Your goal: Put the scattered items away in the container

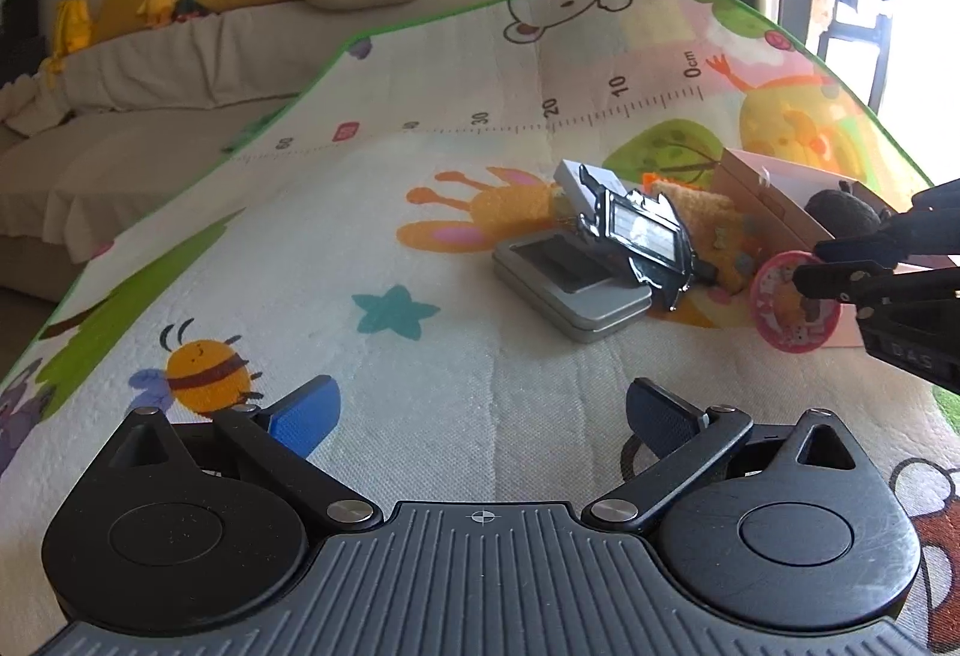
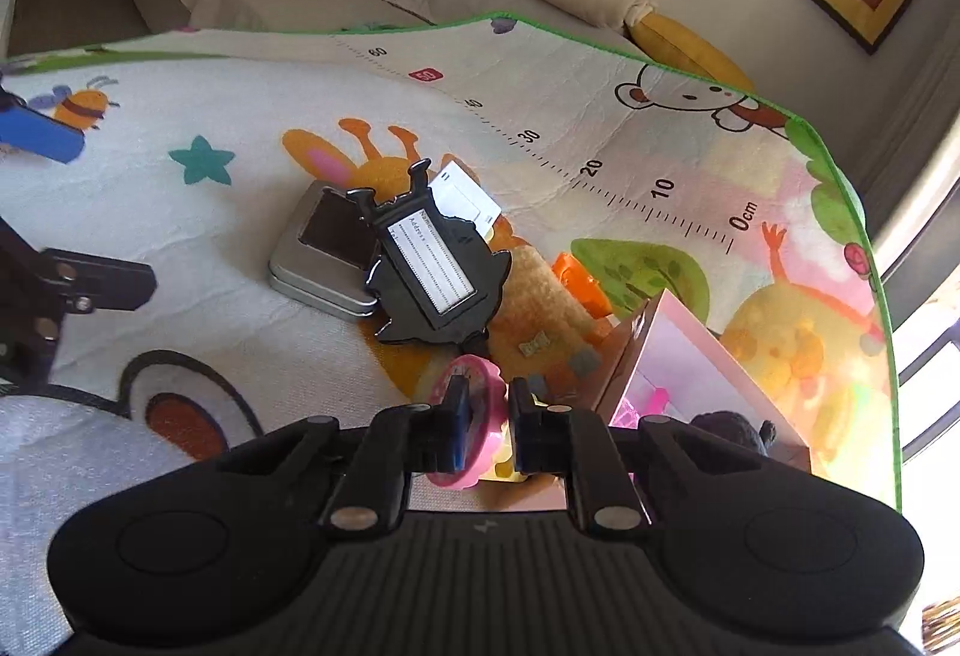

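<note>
Here the left gripper (image 1: 480,416) hangs over bare mat (image 1: 510,356) near its front edge, its fingers spread wide with nothing between them; it is well apart from the clutter, so the risk on that side is small.

Moving right, a grey tin (image 2: 324,260) lies toward the mat's middle with a black tag (image 2: 438,272) propped across its edge and a white card (image 2: 465,197) tucked behind; a fuzzy yellow toy (image 2: 540,308) and an orange piece (image 2: 576,281) sit just beyond; the tag leans loosely and could slide off the tin if anything brushes it.

The right gripper (image 2: 489,416) has its fingers drawn in on a pink disc (image 2: 474,416), held on edge just beside the box (image 2: 678,350); the disc is thin and round, gripped near its rim, so it may pivot or slip out during the lift; it also stands close to the box's near wall and could catch on that wall, tipping or shoving the light box toward the mat's right edge.

The box stands open near the right edge; a dark plush (image 2: 729,428) sits at its near corner and something pink shows on its floor, too unclear to name.
</note>
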Demonstrator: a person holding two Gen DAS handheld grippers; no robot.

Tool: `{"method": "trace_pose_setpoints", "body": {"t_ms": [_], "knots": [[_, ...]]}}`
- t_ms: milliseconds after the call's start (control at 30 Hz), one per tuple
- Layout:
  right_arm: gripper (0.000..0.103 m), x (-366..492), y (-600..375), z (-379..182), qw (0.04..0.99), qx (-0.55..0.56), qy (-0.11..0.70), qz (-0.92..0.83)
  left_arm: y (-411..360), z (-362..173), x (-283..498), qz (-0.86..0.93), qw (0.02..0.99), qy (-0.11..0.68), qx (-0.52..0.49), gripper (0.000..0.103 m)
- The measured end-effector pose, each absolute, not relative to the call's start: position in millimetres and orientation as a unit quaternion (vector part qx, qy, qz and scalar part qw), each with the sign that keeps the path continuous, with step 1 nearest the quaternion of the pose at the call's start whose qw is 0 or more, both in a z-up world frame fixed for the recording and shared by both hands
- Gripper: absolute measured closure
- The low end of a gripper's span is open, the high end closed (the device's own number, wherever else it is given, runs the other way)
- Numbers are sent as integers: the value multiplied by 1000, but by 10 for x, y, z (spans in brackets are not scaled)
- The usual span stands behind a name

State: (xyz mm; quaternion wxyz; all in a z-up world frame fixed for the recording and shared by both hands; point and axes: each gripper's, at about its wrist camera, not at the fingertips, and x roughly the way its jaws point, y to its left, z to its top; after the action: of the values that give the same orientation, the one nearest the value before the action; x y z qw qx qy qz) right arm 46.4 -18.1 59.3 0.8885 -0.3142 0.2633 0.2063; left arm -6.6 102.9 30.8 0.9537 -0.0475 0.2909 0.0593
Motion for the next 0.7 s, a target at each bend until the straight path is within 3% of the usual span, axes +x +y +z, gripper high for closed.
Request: {"method": "trace_pose_setpoints", "body": {"t_ms": [167, 300, 500, 533, 567, 600, 700], "knots": [[90, 241, -857, 957, 905, -143, 322, 238, 794, 377, -74, 11, 957, 289, -37, 0], [91, 192, -1563, 882, 897, 10, 368, 244, 514, 402, -66, -31, 956, 291, -17, 0], [88, -90, -2295, 641, 909, 88, 361, 187, 65, 394, -58, -76, 950, 303, 26, 0], [84, -139, -2347, 634, 913, 84, 355, 180, -3, 383, -49, -80, 948, 306, 32, 0], [73, -183, -2392, 635, 918, 81, 347, 173, -60, 373, -42, -83, 947, 309, 38, 0], [54, -218, -2431, 644, 923, 79, 338, 167, -107, 365, -37, -85, 946, 310, 42, 0], [19, -318, -2499, 662, 938, 71, 305, 152, -236, 340, -28, -91, 942, 319, 49, 0]]}}
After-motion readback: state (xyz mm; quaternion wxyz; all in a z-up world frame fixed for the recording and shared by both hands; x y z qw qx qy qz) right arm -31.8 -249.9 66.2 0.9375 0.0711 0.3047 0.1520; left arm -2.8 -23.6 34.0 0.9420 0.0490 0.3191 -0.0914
